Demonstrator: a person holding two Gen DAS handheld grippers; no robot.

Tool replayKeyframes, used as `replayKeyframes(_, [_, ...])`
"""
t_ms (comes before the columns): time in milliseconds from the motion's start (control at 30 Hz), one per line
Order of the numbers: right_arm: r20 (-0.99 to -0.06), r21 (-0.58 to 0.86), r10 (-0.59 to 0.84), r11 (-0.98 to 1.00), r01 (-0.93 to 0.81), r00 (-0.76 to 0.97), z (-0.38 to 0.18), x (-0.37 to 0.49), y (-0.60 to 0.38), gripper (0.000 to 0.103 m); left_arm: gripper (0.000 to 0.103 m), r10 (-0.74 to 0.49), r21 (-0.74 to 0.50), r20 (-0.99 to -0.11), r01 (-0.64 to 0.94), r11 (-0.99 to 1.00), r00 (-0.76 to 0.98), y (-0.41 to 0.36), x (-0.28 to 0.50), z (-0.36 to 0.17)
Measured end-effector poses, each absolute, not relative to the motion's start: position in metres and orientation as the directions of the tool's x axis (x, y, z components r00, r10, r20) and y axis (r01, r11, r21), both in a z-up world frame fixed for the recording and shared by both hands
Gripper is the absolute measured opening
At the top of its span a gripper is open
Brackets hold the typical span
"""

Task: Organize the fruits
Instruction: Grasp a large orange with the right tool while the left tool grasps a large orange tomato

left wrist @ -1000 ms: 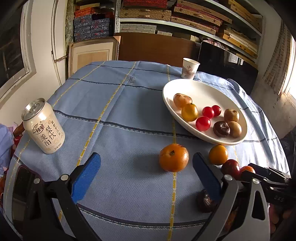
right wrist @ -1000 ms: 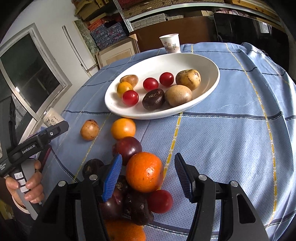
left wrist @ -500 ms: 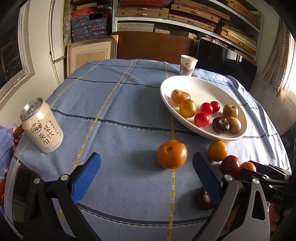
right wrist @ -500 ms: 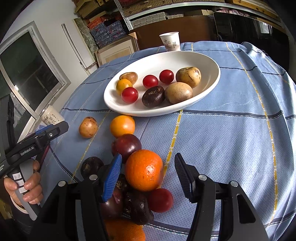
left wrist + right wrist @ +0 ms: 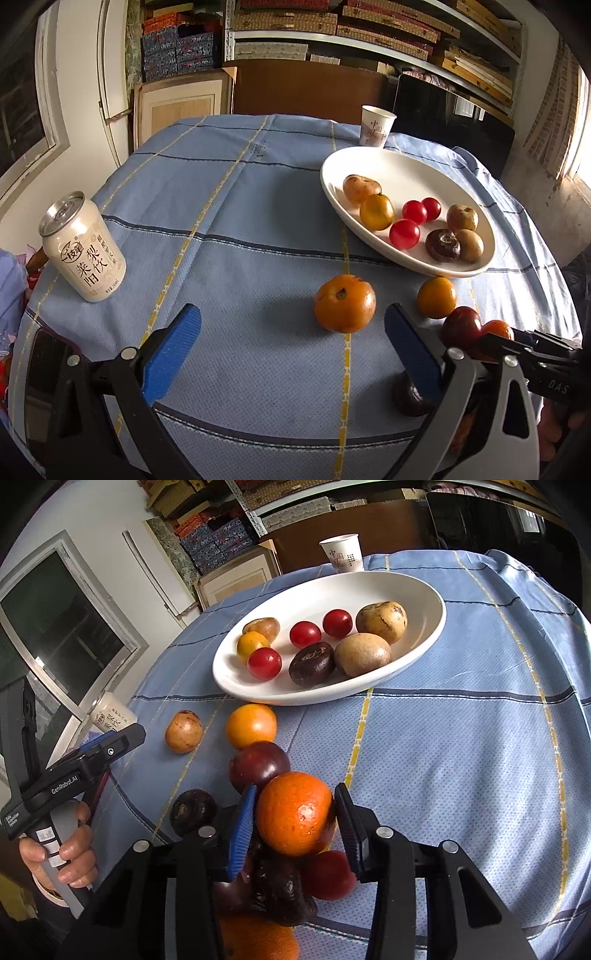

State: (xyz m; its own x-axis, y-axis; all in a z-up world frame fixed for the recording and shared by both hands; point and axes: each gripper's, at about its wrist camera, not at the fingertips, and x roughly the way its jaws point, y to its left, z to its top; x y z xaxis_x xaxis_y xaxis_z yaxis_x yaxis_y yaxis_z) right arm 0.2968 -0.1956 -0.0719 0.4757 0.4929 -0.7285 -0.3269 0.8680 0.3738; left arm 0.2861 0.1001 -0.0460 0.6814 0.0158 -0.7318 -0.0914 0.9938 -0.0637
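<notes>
**Right claw closing on an orange from the pile**

The right claw (image 5: 295,821) has just been closing its blue-padded jaws, and they are now pinching the round, dimpled orange (image 5: 295,814) that is sitting on top of a heap of loose fruit at the near edge of the blue checked cloth-covered surface (image 5: 461,746). Being the topmost piece, it is probably the easiest to lift without disturbing the dark plum (image 5: 258,762) and red fruit beneath it. The likely destination is the white oval ceramic dish (image 5: 424,627), which is already holding tomatoes, brown fruit and a small yellow one.

The left claw (image 5: 291,350) is hanging spread wide and empty over bare cloth, seemingly waiting its turn, with an orange persimmon-like fruit (image 5: 344,302) lying just beyond its pads.

Only the right wrist view is showing the grip itself and the person's hand (image 5: 70,853) around the other handle. The left wrist view alone is showing the whole cream drink can (image 5: 83,247).
</notes>
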Motion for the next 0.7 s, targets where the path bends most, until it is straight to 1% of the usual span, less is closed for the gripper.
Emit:
replayKeyframes(200, [-0.714,0.385,0.488,0.873,-0.3,0.502,-0.066,0.296,-0.206,0.042,0.098,0.011,-0.076,-0.735,-0.098,0.992,0.678,0.099,0.287,-0.05])
replayKeyframes(367, [-0.703,0.394,0.486,0.874,-0.285,0.519,-0.062,0.294,-0.212,0.042,0.098,0.018,-0.026,-0.715,-0.053,0.998,0.699,0.083,0.296,-0.054])
replayKeyframes(567, [-0.696,0.404,0.495,0.869,-0.286,0.52,-0.059,0.294,-0.214,0.042,0.097,-0.005,-0.005,-0.748,0.002,1.0,0.664,0.065,0.316,-0.071])
replayKeyframes(600, [-0.694,0.405,0.496,0.869,-0.286,0.522,-0.059,0.294,-0.214,0.042,0.095,-0.002,-0.001,-0.752,0.002,1.0,0.659,0.064,0.318,-0.073])
replayKeyframes(667, [-0.694,0.401,0.495,0.869,-0.291,0.523,-0.058,0.293,-0.214,0.042,0.077,-0.018,-0.017,-0.768,0.008,1.0,0.641,0.064,0.324,-0.077])
replayKeyframes(700, [-0.694,0.4,0.494,0.869,-0.29,0.524,-0.058,0.293,-0.214,0.042,0.075,-0.032,-0.034,-0.777,0.009,0.999,0.629,0.066,0.326,-0.08])
